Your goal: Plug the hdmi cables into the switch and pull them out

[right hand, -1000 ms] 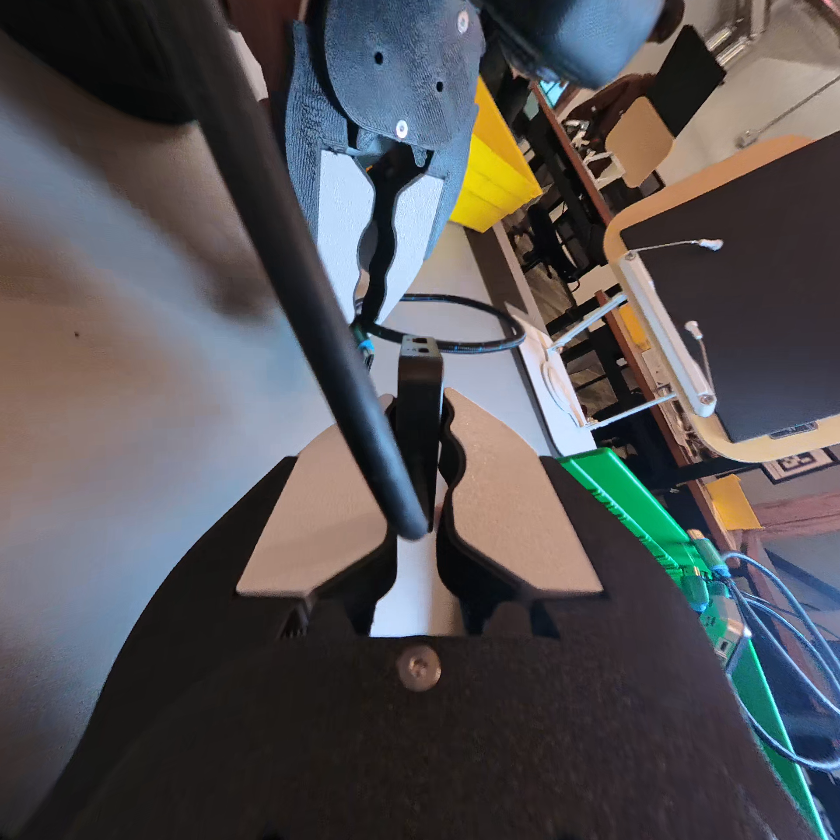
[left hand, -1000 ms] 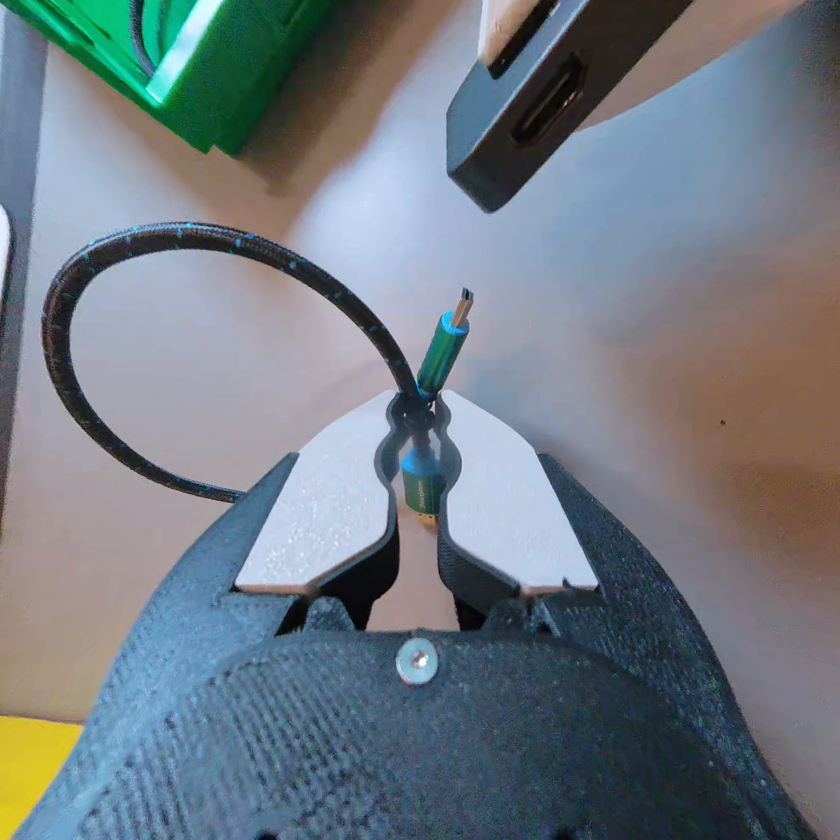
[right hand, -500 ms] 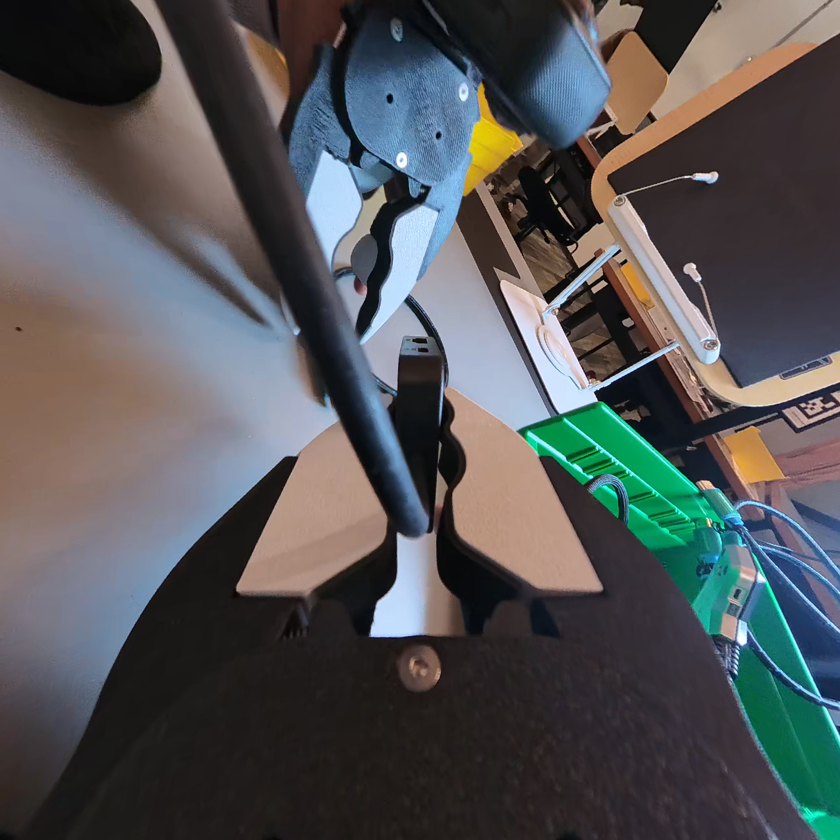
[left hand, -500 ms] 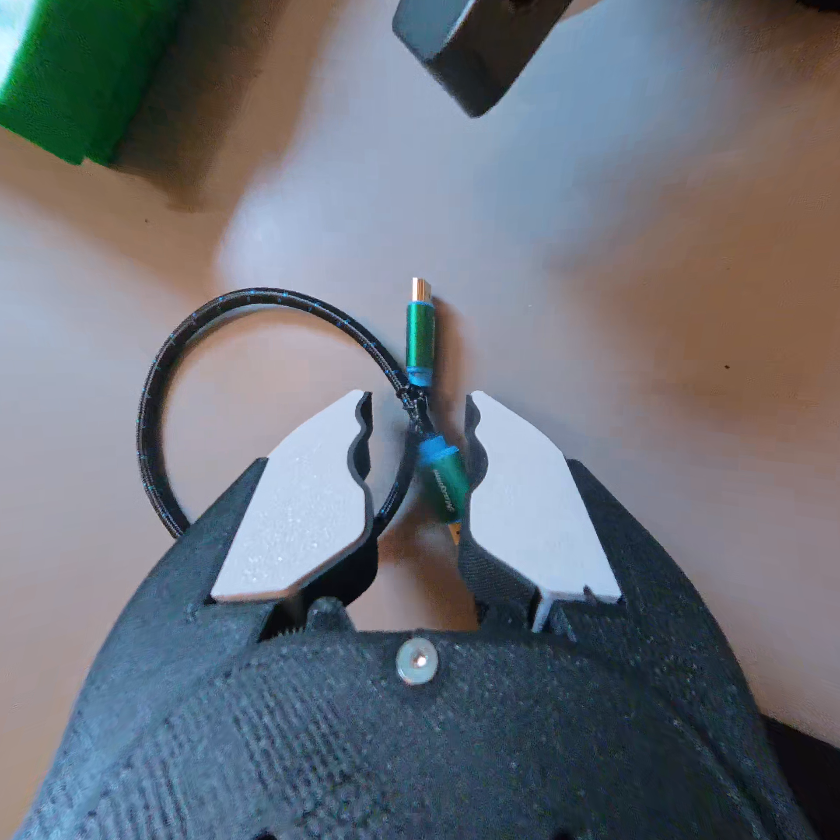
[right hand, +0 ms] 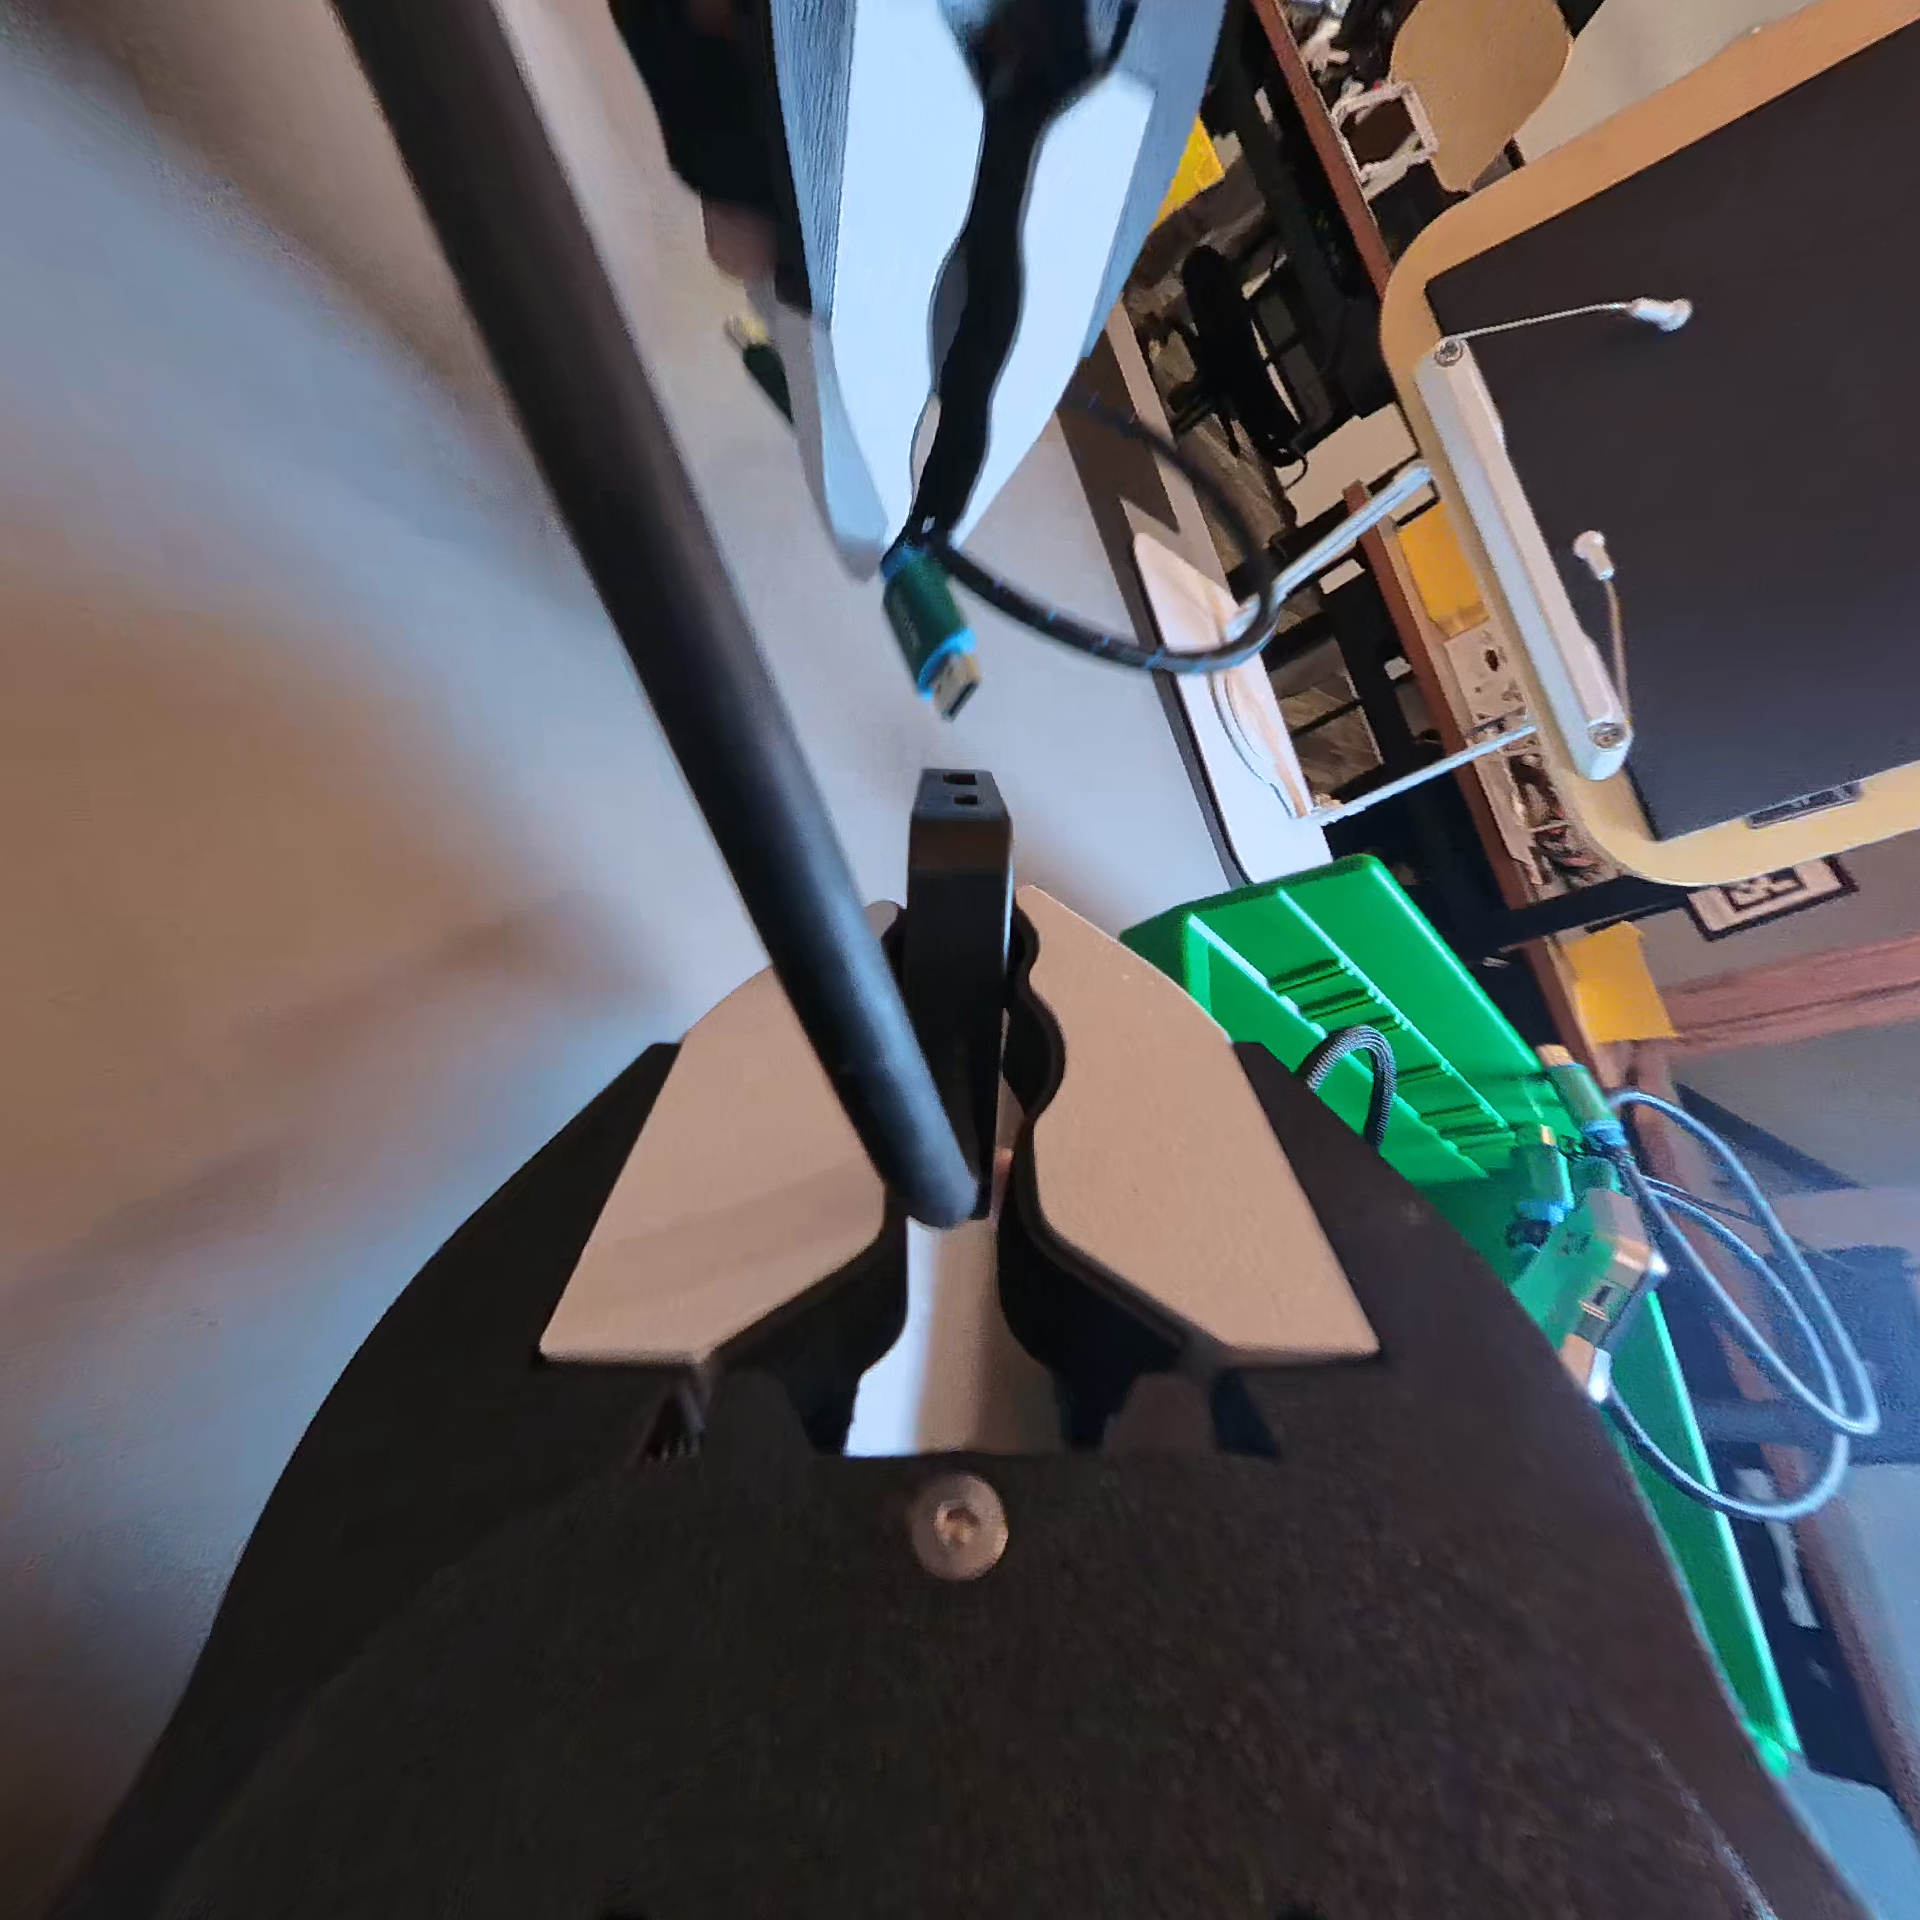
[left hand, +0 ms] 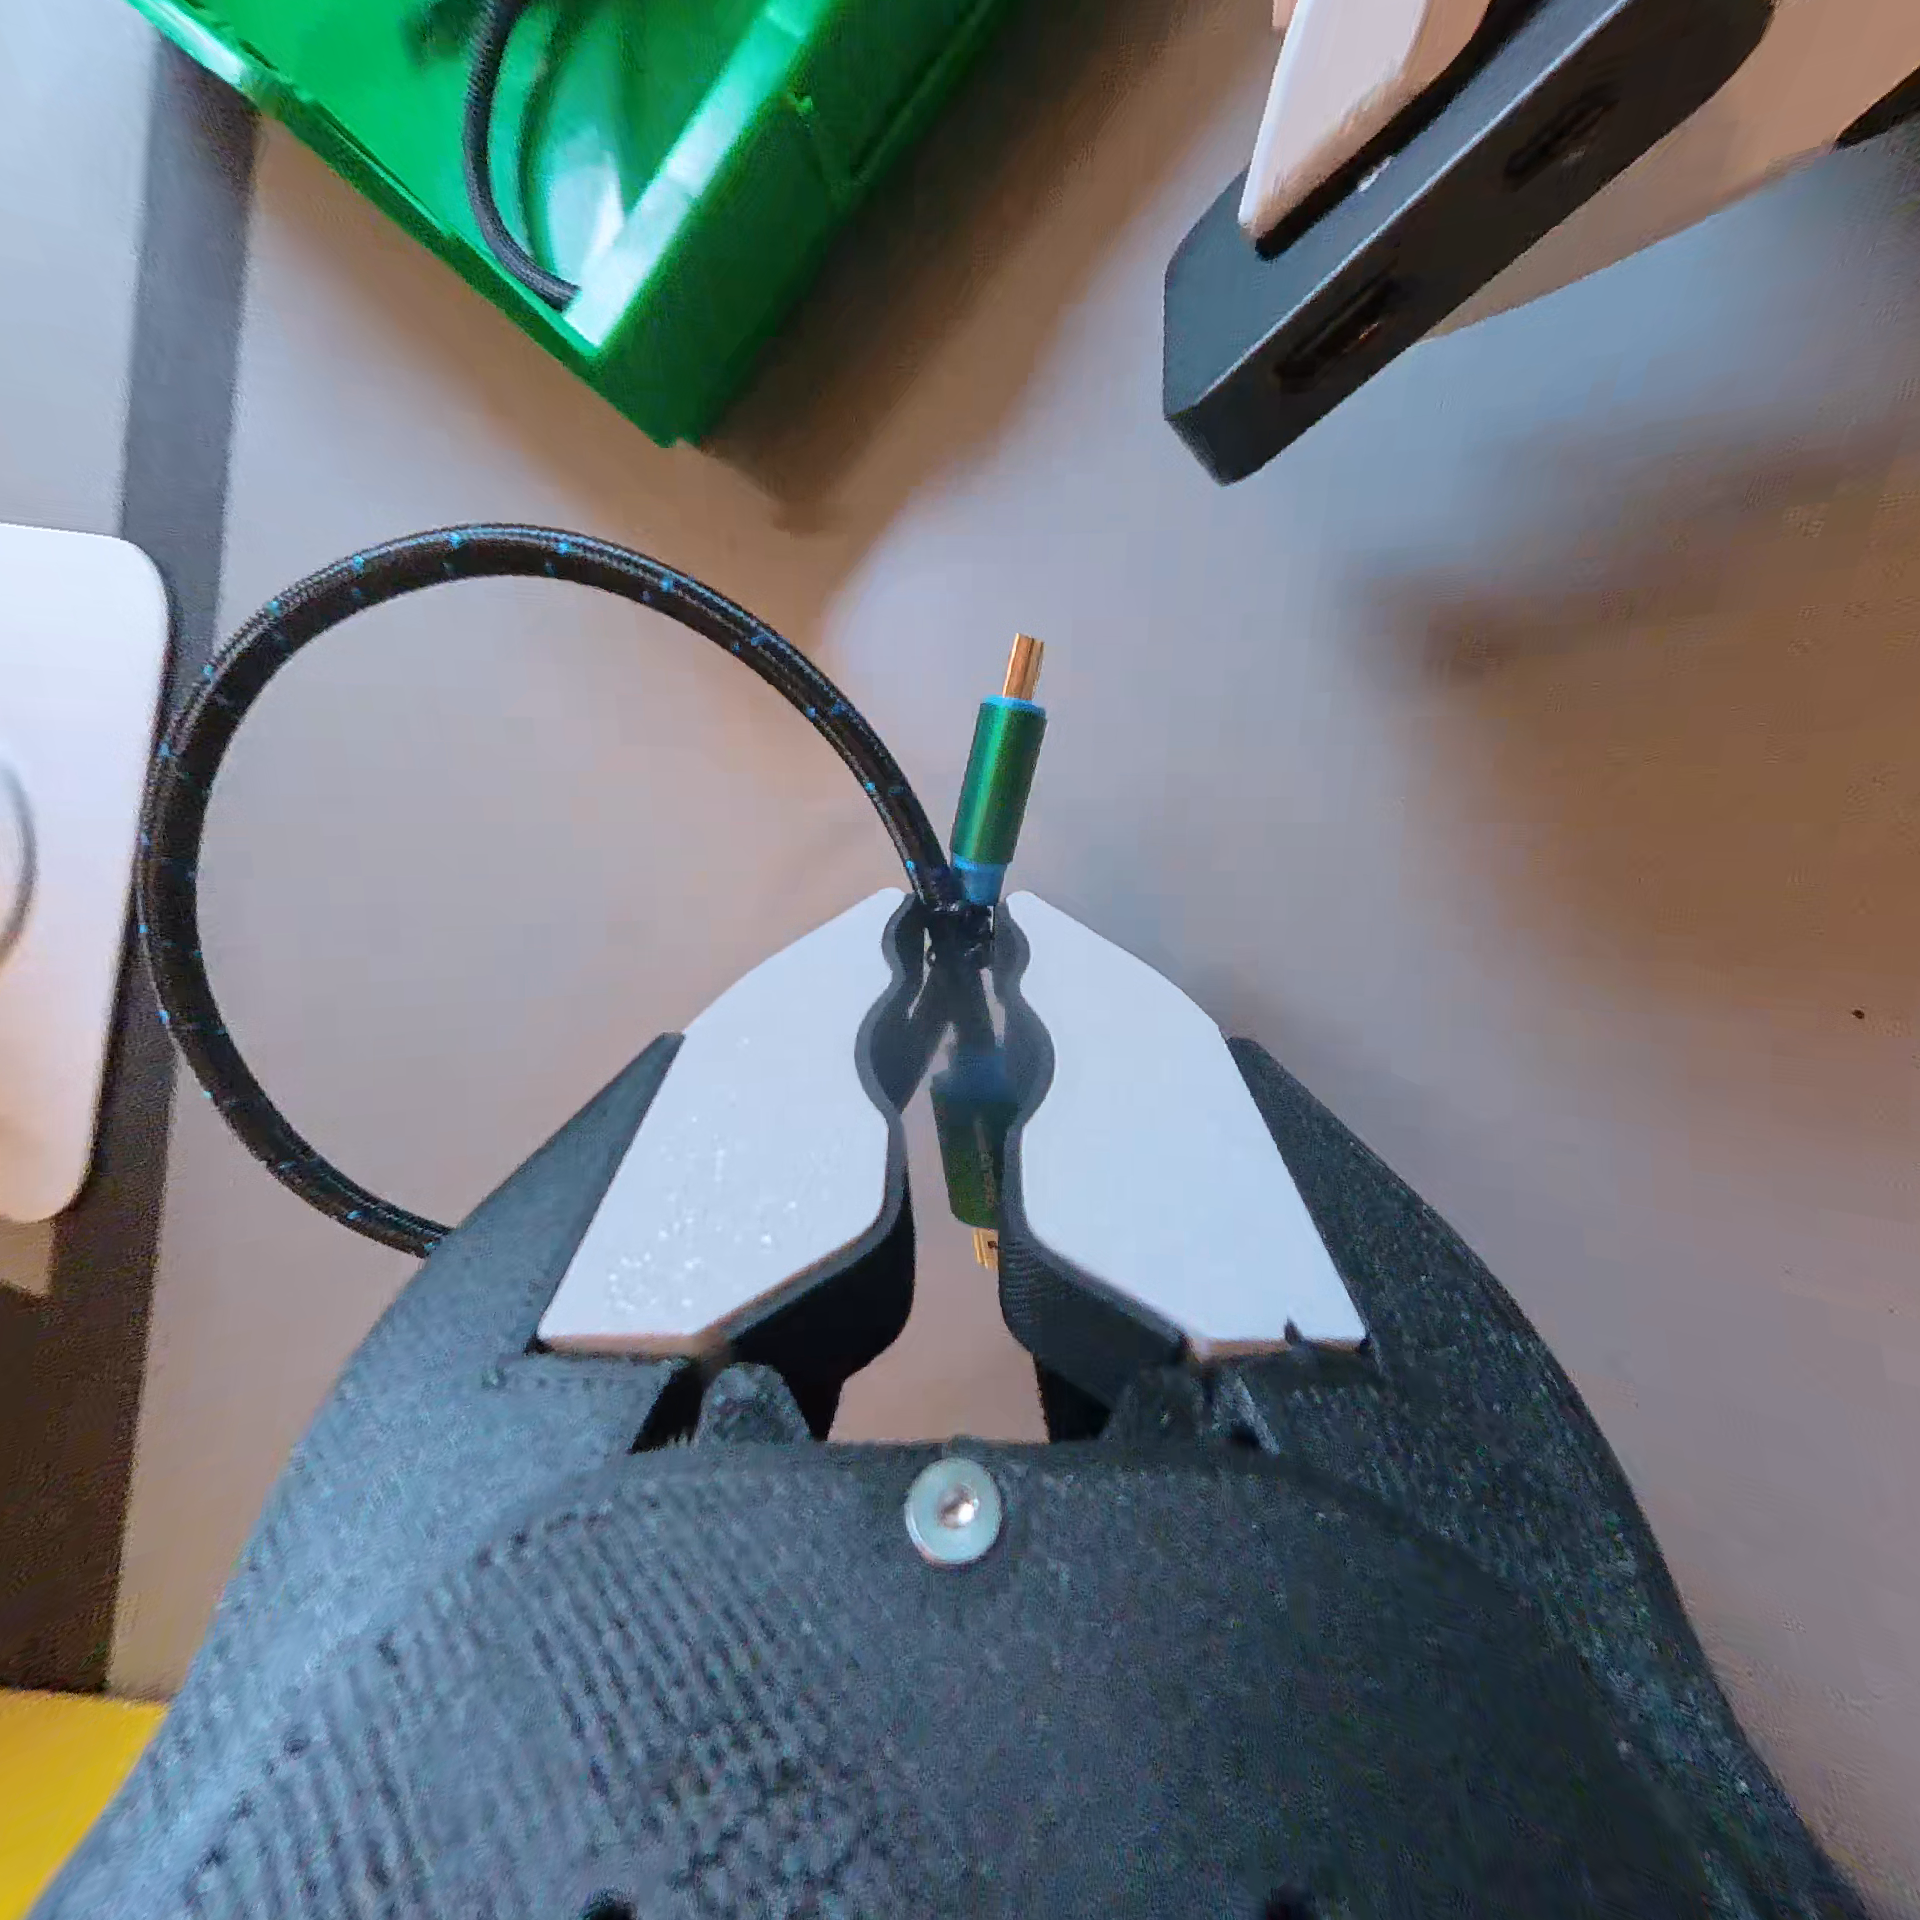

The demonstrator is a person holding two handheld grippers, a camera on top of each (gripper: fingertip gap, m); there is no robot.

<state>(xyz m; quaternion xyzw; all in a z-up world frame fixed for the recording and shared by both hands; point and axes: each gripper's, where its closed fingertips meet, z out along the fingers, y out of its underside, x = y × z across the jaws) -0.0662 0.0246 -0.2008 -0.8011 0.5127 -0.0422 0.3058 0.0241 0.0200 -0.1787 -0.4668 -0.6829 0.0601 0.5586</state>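
Green-sleeved and gold-tipped, the free plug (left hand: 1000, 792) juts straight ahead of my left hand-held gripper (left hand: 958, 916), whose fingers are clamped narrow on the braided hdmi cable (left hand: 343, 582) just behind it. The switch (left hand: 1455, 239) sits ahead and to the right, pinched edge-on in my right hand-held gripper (right hand: 958, 914). From the right wrist view, the plug's long axis tilts toward the switch's end face (close, not touching). I judge the left must swing right to line up. A second plug (left hand: 971, 1164) hides between the left fingers. A thick black lead (right hand: 665, 582) crosses the right view; the ports are blurred.
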